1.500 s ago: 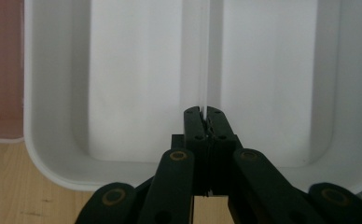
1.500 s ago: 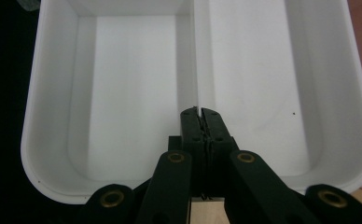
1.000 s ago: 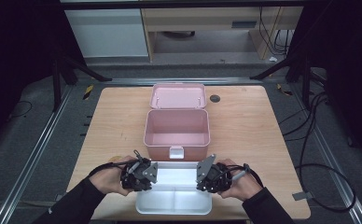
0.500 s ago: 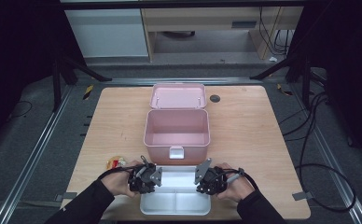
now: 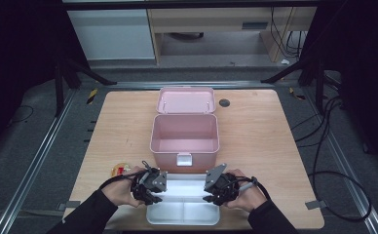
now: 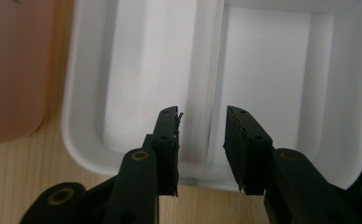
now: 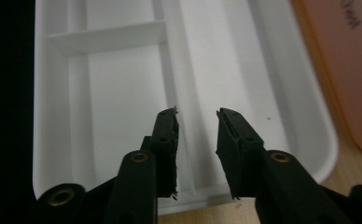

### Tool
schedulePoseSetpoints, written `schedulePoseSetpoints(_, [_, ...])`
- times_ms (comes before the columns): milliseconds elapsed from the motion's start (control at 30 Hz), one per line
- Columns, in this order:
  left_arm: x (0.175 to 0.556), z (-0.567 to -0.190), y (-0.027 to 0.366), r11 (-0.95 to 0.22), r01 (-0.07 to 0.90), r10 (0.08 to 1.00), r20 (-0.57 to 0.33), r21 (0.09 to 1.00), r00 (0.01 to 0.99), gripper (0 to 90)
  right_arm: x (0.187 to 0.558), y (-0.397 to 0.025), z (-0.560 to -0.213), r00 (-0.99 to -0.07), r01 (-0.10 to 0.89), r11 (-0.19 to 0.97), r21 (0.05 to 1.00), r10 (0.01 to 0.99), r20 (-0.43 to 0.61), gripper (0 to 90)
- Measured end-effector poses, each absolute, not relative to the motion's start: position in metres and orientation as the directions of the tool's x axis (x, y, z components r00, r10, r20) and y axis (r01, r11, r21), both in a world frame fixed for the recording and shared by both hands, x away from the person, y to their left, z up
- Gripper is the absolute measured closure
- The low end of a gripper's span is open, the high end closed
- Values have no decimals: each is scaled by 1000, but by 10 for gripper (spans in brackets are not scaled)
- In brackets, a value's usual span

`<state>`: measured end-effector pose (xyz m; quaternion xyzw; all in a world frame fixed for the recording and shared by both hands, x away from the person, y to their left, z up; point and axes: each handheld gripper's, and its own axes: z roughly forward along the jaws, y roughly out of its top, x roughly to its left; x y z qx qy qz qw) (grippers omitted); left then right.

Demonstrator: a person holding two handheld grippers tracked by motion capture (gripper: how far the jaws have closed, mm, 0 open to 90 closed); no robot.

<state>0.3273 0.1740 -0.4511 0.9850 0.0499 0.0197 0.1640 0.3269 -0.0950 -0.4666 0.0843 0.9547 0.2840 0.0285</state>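
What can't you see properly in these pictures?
- High view: the small round thing by the left claw is too small and partly hidden by the hand.
- High view: the tray ends are covered by both claws.
- Right claw view: the pink box is cut off by the edge.

Right tongs [image 7: 197, 116] parted over white divided tray [image 7: 123, 84], pink box [image 7: 347, 60] beside, wooden table [image 7: 351, 182]

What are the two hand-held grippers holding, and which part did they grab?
Nothing is gripped. The left hand-held gripper and right hand-held gripper are both open, their jaws straddling the middle divider of the white tray at opposite ends.
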Motion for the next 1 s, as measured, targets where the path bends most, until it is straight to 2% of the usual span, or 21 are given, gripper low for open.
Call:
schedulePoseSetpoints(33, [326, -448, 178, -930, 115, 130, 21, 349, 991, 622, 327, -97, -465, -981, 158, 814, 559, 193, -5, 597])
schedulePoseSetpoints(67, [325, -443, 184, -919, 141, 162, 25, 369, 987, 582, 327, -104, -460, -970, 188, 782, 595, 242, -11, 539])
schedulePoseSetpoints(200, [326, -438, 194, -891, 197, 231, 34, 409, 972, 491, 328, -114, -452, -956, 211, 751, 626, 291, -27, 474])
schedulePoseSetpoints(233, [328, -436, 201, -864, 237, 279, 30, 443, 960, 473, 330, -125, -446, -936, 251, 718, 649, 352, -28, 448])
schedulePoseSetpoints(267, [329, -436, 204, -854, 259, 304, 28, 450, 952, 468, 331, -128, -444, -928, 259, 708, 657, 370, -33, 437])
schedulePoseSetpoints(333, [331, -432, 212, -841, 291, 348, 43, 457, 937, 416, 335, -138, -440, -902, 299, 671, 679, 431, -29, 424])
schedulePoseSetpoints(367, [331, -432, 212, -841, 291, 348, 43, 457, 937, 408, 335, -138, -440, -902, 299, 671, 679, 431, -29, 424])
schedulePoseSetpoints(400, [334, -427, 222, -807, 334, 405, 46, 488, 913, 391, 339, -150, -438, -868, 333, 629, 703, 496, -32, 400])
schedulePoseSetpoints(467, [338, -424, 233, -772, 377, 467, 53, 512, 883, 359, 342, -158, -437, -842, 351, 603, 717, 538, -41, 387])
schedulePoseSetpoints(500, [338, -424, 233, -772, 377, 467, 53, 512, 883, 352, 342, -158, -437, -842, 351, 603, 717, 538, -41, 387])
schedulePoseSetpoints(533, [341, -422, 240, -753, 404, 505, 62, 520, 861, 334, 345, -169, -439, -802, 383, 585, 715, 594, -57, 368])
schedulePoseSetpoints(567, [343, -422, 246, -738, 426, 533, 66, 524, 843, 334, 345, -169, -439, -802, 383, 585, 715, 594, -57, 368])
schedulePoseSetpoints(600, [345, -422, 252, -726, 445, 558, 71, 524, 827, 313, 349, -179, -444, -762, 410, 567, 715, 643, -72, 349])
schedulePoseSetpoints(667, [348, -424, 263, -700, 475, 596, 71, 533, 799, 297, 352, -188, -448, -733, 439, 554, 707, 676, -74, 344])
schedulePoseSetpoints(800, [353, -429, 277, -678, 510, 641, 86, 529, 763, 240, 358, -206, -457, -672, 496, 524, 692, 737, -77, 333])
schedulePoseSetpoints(1000, [363, -445, 294, -655, 555, 679, 76, 513, 730, 177, 365, -225, -465, -630, 527, 510, 680, 771, -89, 332])
